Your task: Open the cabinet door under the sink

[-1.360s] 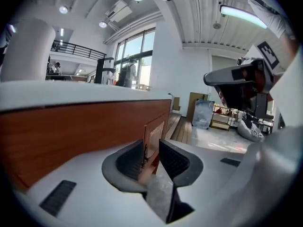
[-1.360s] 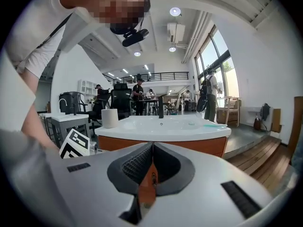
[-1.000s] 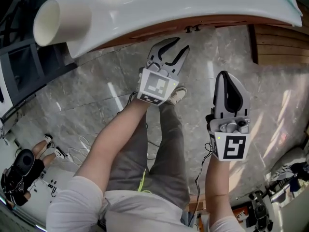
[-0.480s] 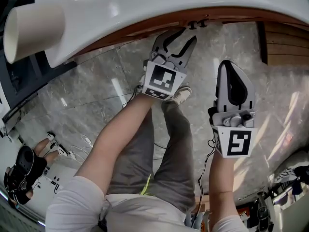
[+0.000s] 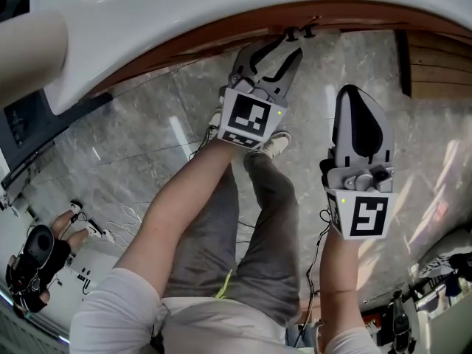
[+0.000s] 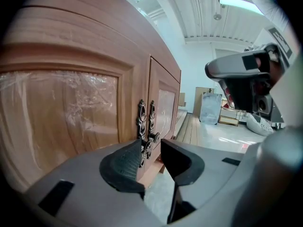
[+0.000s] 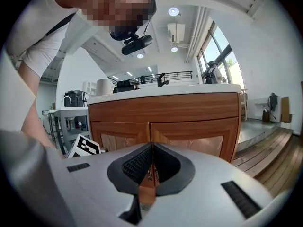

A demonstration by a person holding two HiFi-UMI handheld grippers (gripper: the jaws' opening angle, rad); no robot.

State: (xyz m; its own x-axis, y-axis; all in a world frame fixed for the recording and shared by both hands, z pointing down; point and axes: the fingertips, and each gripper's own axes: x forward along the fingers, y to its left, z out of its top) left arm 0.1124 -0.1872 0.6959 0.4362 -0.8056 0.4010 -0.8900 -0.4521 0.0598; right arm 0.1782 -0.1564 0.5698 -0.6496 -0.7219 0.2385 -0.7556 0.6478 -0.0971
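The cabinet (image 7: 189,112) under the white sink (image 5: 221,13) is shut, its 2 wooden doors meeting at a seam where 2 dark ornate handles (image 6: 141,119) sit side by side. The left gripper (image 6: 150,146) is held low and close to that seam with its jaws spread. The handles' knobs line up with the gap between them and appear just short of contact, which reads as the approach for a pinch on 1 handle. The right gripper (image 7: 152,150) hangs well back from the cabinet, jaws pressed together on nothing, probably kept clear so a door can swing outward.
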